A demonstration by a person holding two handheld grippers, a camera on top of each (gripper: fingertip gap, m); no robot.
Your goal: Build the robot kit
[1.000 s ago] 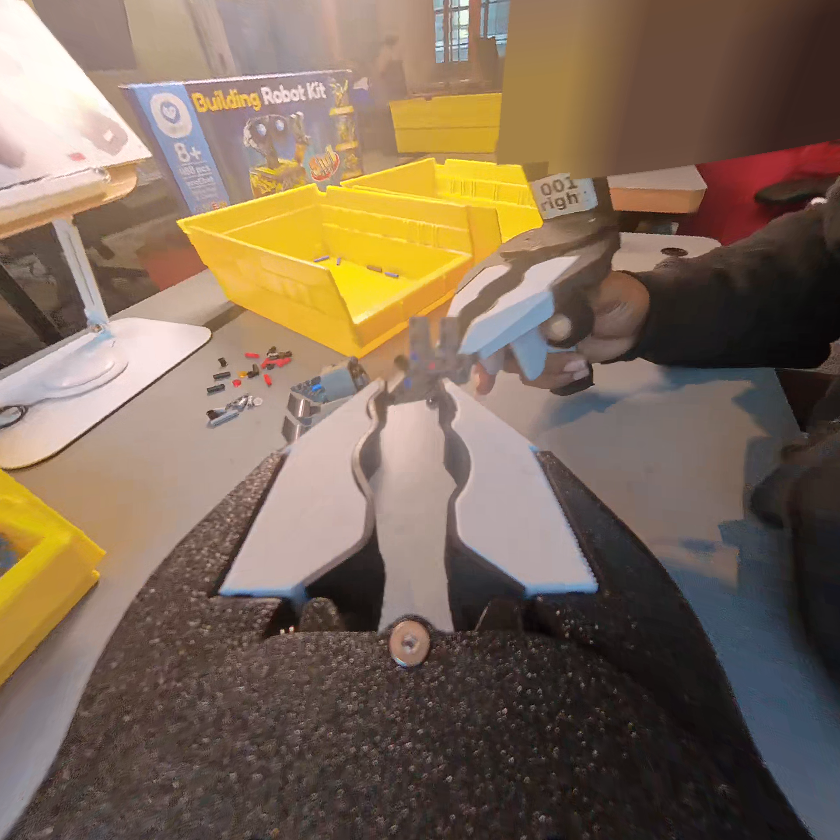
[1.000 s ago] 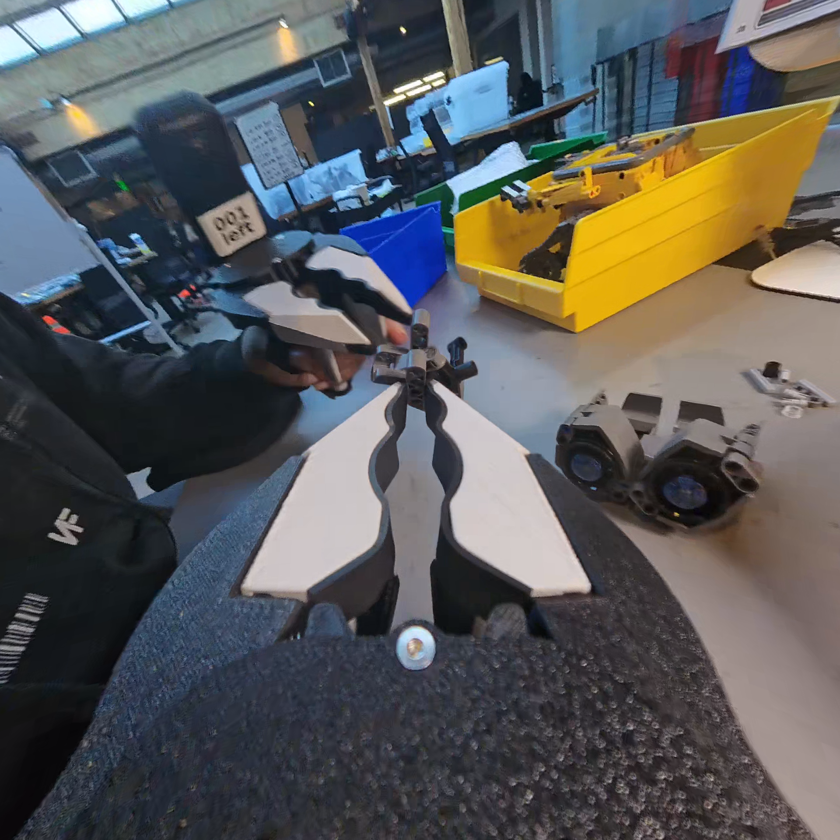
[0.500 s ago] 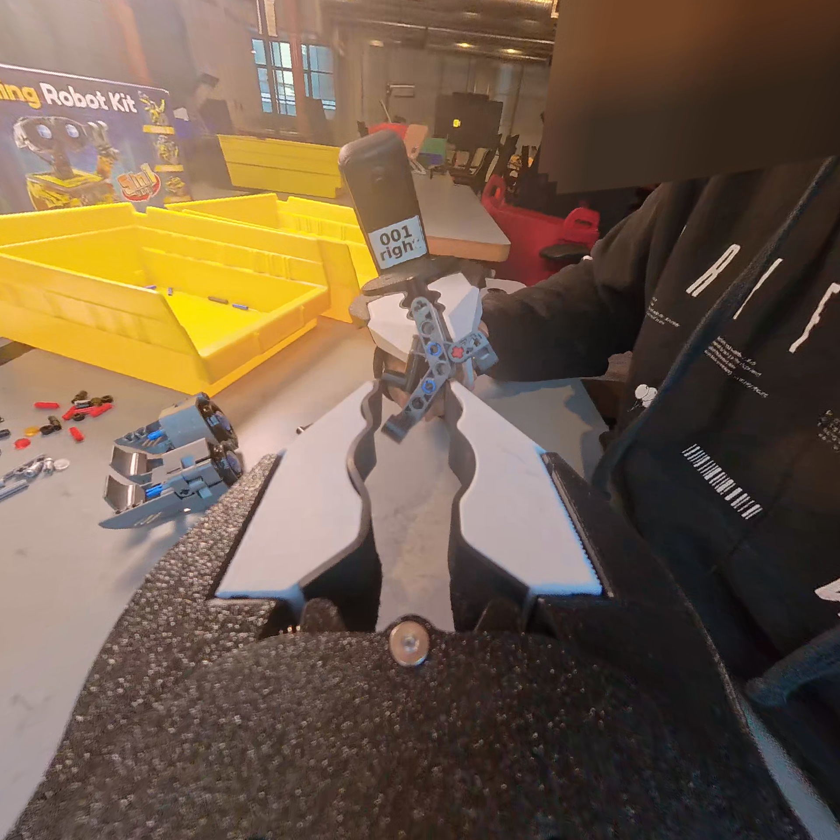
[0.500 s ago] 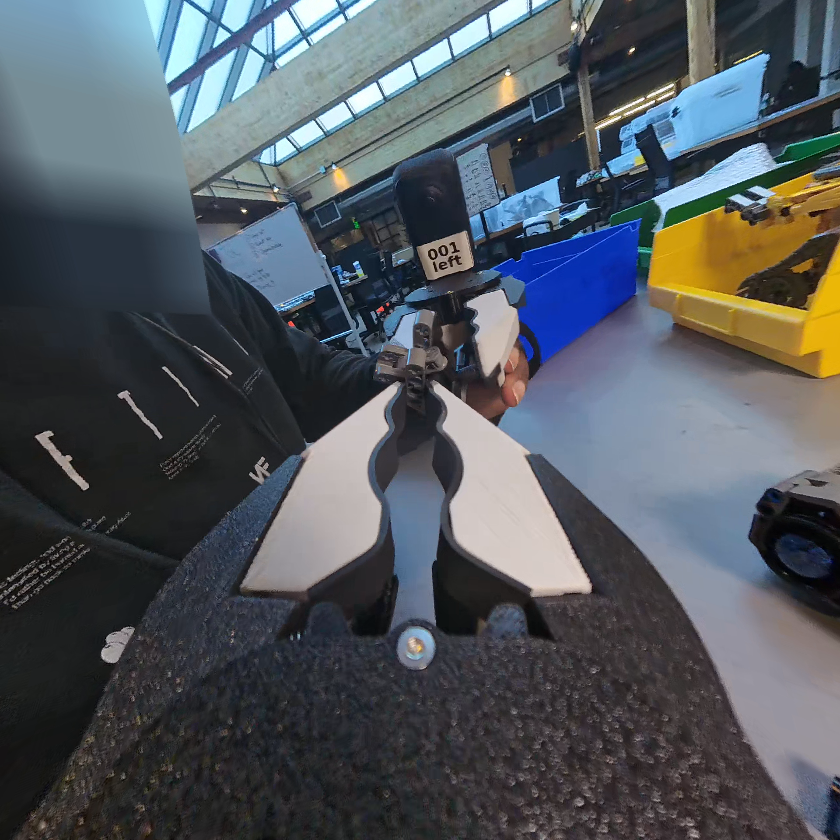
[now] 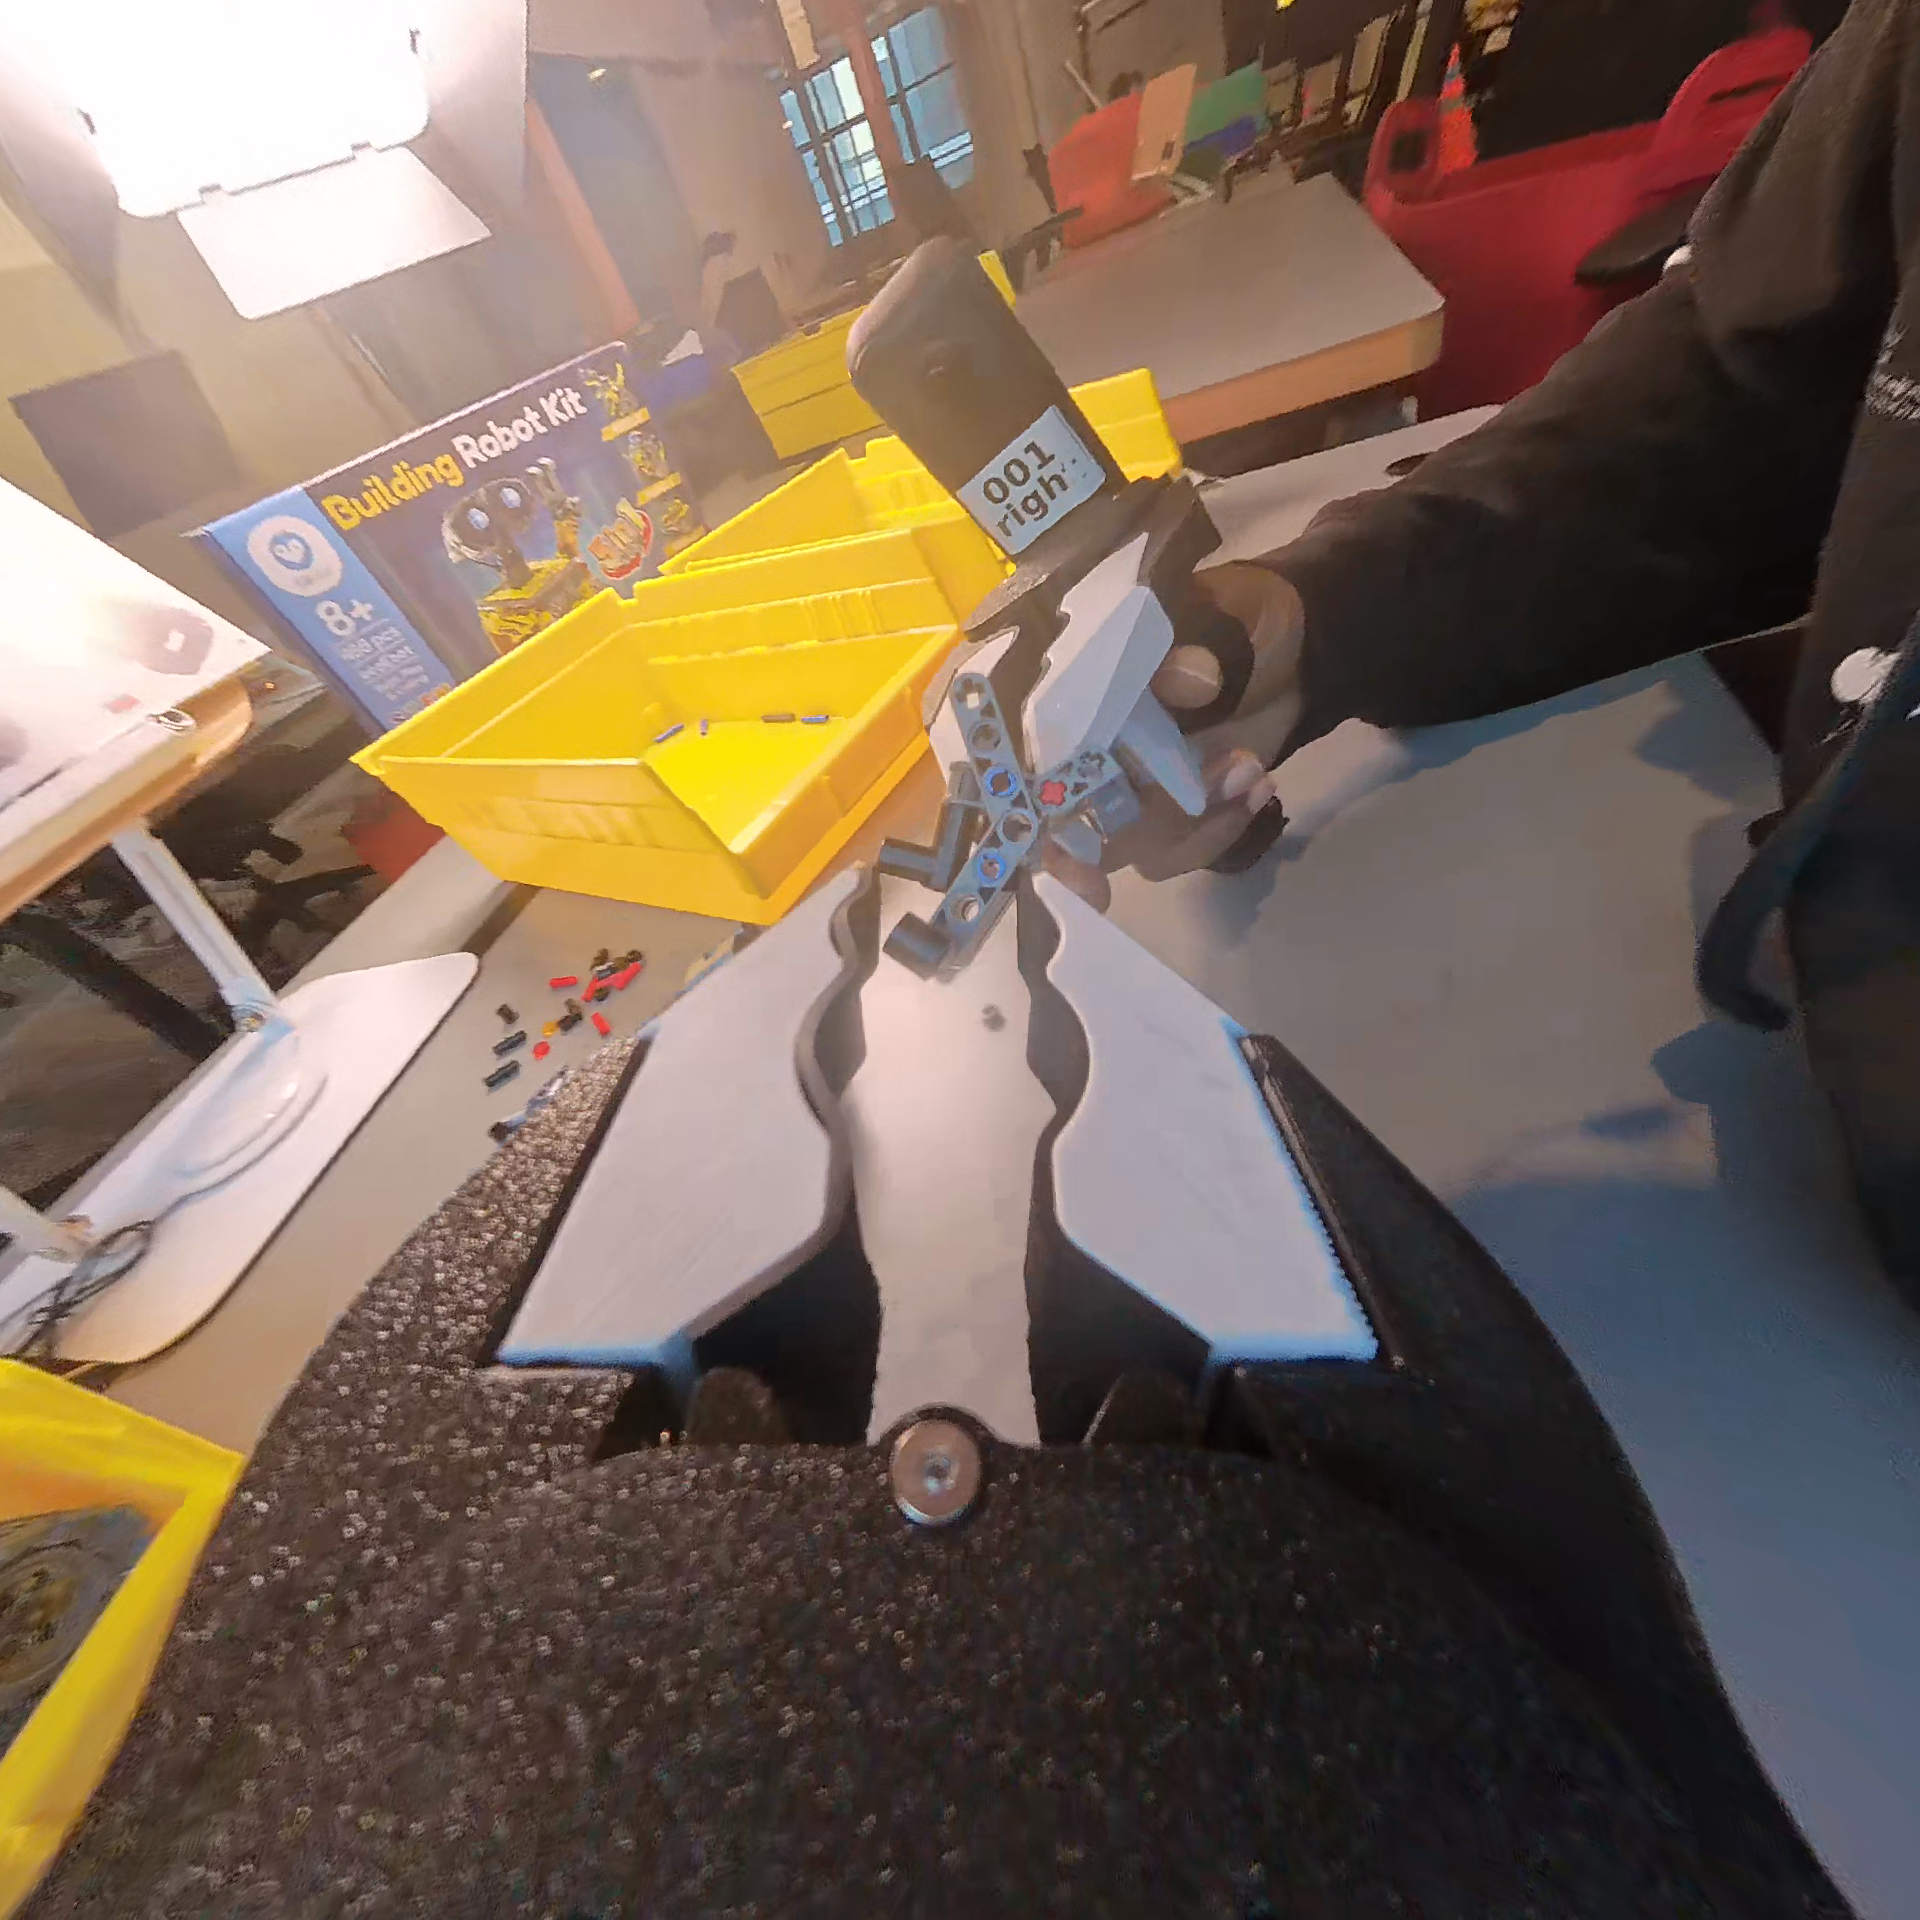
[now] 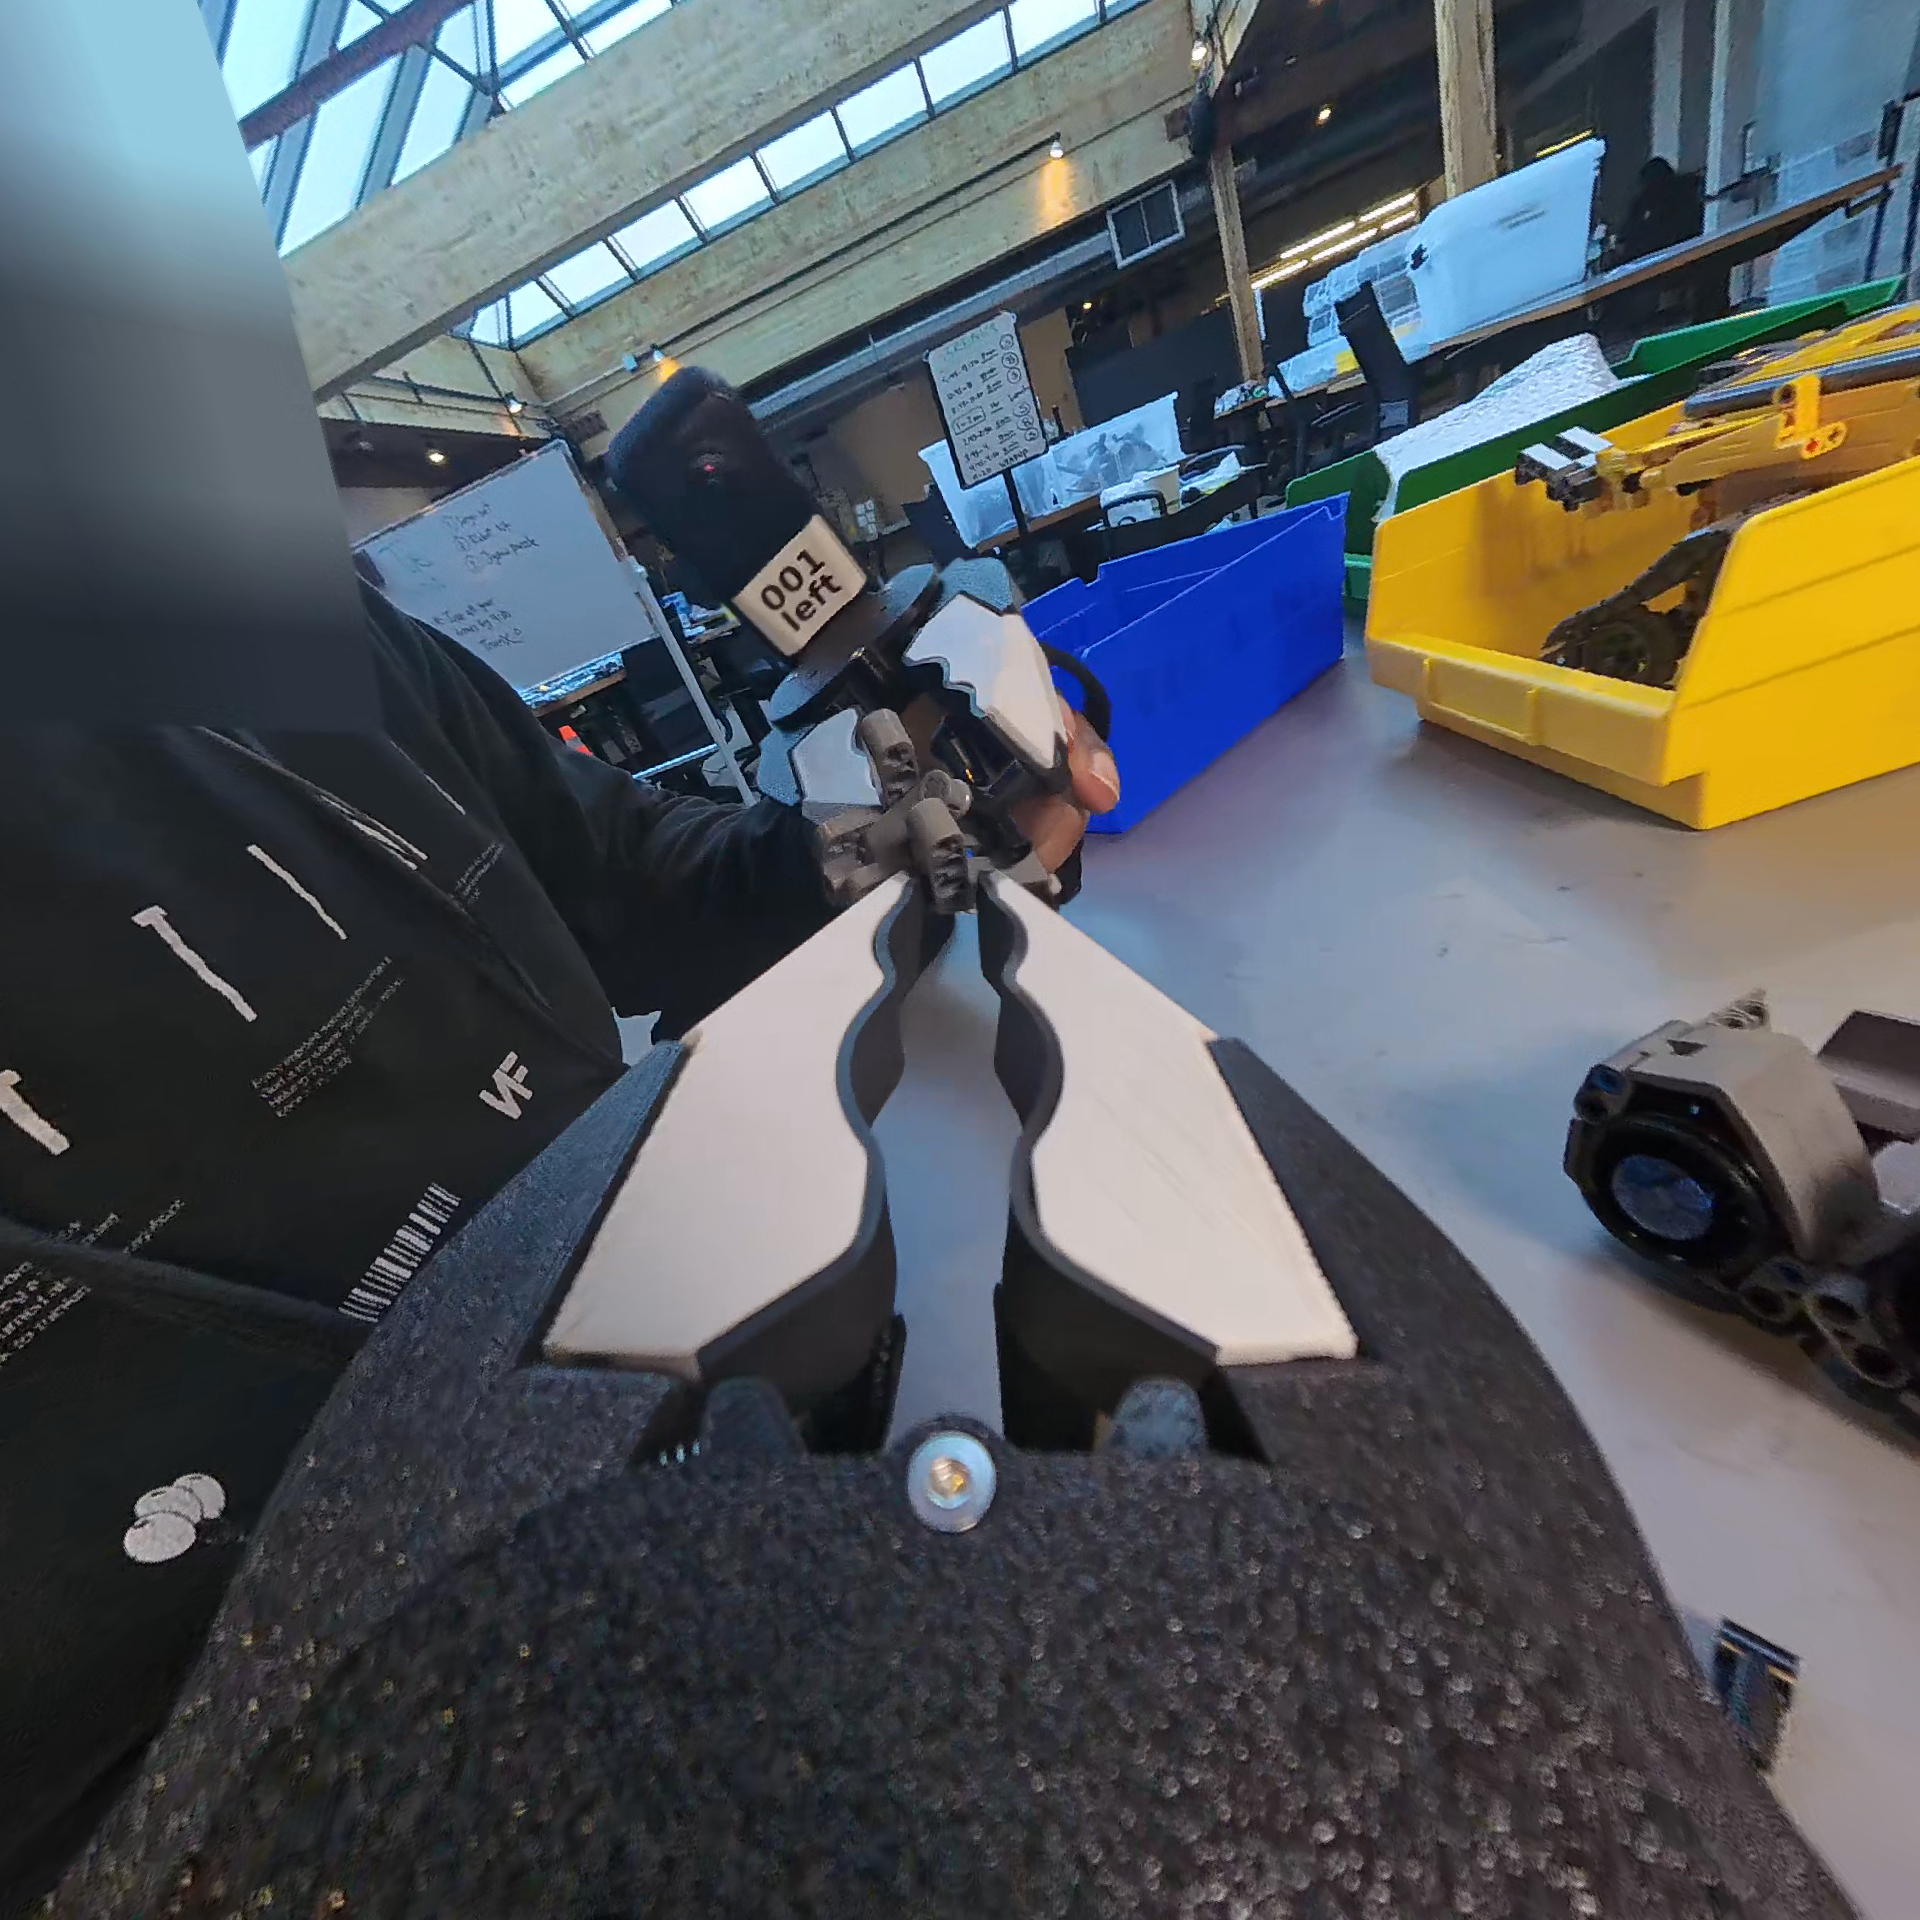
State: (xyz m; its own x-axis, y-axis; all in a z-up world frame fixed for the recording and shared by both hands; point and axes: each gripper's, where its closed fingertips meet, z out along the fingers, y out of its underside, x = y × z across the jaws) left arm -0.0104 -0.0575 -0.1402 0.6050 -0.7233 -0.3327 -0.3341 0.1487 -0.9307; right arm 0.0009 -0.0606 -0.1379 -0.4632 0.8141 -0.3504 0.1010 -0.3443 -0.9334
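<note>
A small grey beam assembly (image 5: 987, 821) with blue and red pins, crossed in an X, is held in the air above the grey table (image 5: 1507, 935). My left gripper (image 5: 945, 904) is shut on its lower end, with a black angled piece against the left finger. My right gripper (image 5: 1091, 790) comes in from the far right and grips the short cross beam. In the right wrist view my right gripper (image 6: 943, 899) is shut on the assembly (image 6: 940, 842), and my left gripper (image 6: 914, 790) faces it from behind. A person's hands hold both grippers.
A yellow bin (image 5: 623, 790), a blue kit box (image 5: 468, 540), loose small pins (image 5: 571, 997) and a lamp base (image 5: 260, 1091) lie at the left. A grey motor module (image 6: 1714, 1174), a blue bin (image 6: 1195, 644) and a yellow bin (image 6: 1558, 665) holding a tracked model are at the right. My two grippers' fingertips are within a few centimetres of each other.
Both grippers kept hold of the assembly. It was raised from low over the table toward the person's chest; now the left view has swung back left toward the bins.
</note>
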